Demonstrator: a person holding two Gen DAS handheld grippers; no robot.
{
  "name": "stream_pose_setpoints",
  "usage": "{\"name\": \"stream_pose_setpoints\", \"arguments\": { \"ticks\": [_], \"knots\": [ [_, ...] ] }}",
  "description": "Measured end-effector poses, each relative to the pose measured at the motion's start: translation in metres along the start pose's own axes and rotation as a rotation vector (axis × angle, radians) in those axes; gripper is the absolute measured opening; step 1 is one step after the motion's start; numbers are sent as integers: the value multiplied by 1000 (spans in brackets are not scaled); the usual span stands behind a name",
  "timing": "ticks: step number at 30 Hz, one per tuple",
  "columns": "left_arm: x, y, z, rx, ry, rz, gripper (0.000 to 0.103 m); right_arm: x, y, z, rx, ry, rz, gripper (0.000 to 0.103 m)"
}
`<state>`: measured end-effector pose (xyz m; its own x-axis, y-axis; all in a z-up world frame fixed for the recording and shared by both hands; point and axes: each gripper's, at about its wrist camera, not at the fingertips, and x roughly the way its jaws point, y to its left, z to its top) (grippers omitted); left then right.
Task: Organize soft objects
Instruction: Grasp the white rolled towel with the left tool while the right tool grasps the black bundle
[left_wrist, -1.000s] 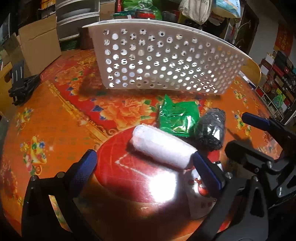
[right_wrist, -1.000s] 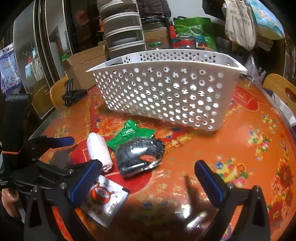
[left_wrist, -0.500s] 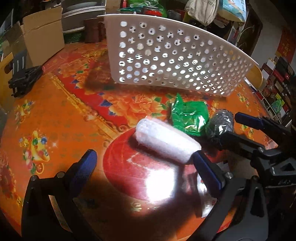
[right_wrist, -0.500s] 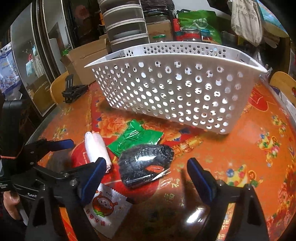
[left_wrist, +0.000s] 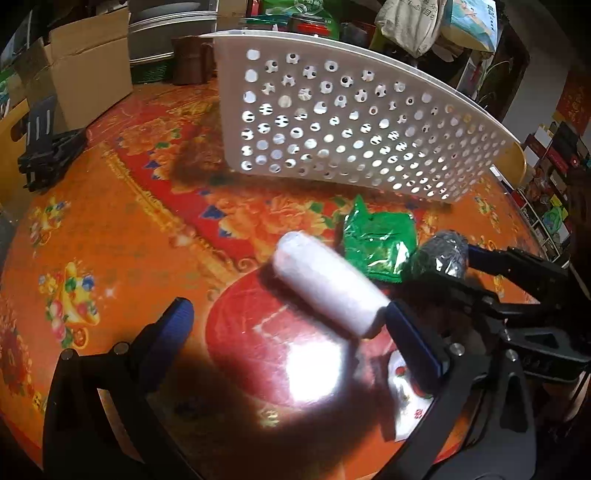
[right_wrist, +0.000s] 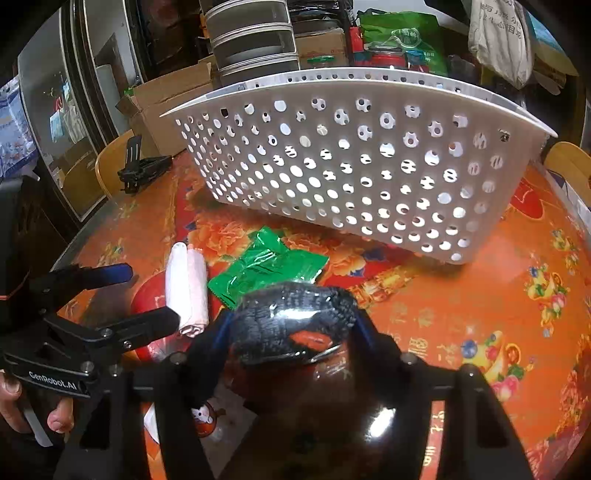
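The black knitted soft item wrapped in clear plastic (right_wrist: 295, 325) lies on the orange and red flower-patterned tabletop (right_wrist: 461, 306), and the right tongs (right_wrist: 293, 332) are closed in on it, one blue-padded finger pressed against each end. In the left wrist view the same bundle (left_wrist: 441, 253) shows between those fingers at the right edge.

Just behind it, touching or nearly so, lies a flat crinkled green foil packet (right_wrist: 267, 267). Beside the packet is a white rolled cloth in clear wrap (left_wrist: 328, 288), lying on its side on a round red patch of the tabletop. The left tongs (left_wrist: 291, 325) stand wide apart, holding nothing; the right-hand finger sits right at the near end of the roll, while the other is well clear of it.

A small white sachet with a red cartoon print (right_wrist: 203, 421) lies flat near the tongs, partly hidden under them.

Farther back stands a large white plastic basket with round holes in its walls (right_wrist: 369, 173), upright on the tabletop. A black folded clamp-like tool (right_wrist: 142, 170) rests at the far left edge, near cardboard boxes (left_wrist: 88, 70).
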<state>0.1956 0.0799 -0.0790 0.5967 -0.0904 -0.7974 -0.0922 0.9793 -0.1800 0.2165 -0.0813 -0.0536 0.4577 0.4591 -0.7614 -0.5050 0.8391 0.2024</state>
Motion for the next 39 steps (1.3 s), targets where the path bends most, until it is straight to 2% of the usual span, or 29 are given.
{"name": "stream_pose_setpoints", "arguments": {
  "ticks": [10, 13, 15, 16, 24, 26, 29, 39],
  "knots": [
    [9, -21, 4, 27, 1, 5, 103, -23, -17, -6, 29, -70, -39, 59],
    [11, -27, 3, 41, -4, 15, 99, -27, -20, -7, 37, -84, -45, 59],
    [12, -30, 2, 49, -1, 26, 86, -29, -21, -7, 36, -93, -48, 59],
    [12, -31, 2, 58, -8, 43, 83, -30, -21, -7, 34, -97, -51, 59],
    [8, -40, -4, 73, -43, 44, 40, -34, -20, -7, 31, -120, -58, 59],
    [4, -37, -5, 63, -58, 45, 34, -35, -19, -8, 34, -124, -58, 59],
    [-2, -31, -6, 51, -81, 54, 30, -36, -19, -8, 34, -127, -58, 59],
    [-28, -19, -9, 30, -156, 58, 27, -39, -19, -9, 36, -138, -63, 59]
  ]
}}
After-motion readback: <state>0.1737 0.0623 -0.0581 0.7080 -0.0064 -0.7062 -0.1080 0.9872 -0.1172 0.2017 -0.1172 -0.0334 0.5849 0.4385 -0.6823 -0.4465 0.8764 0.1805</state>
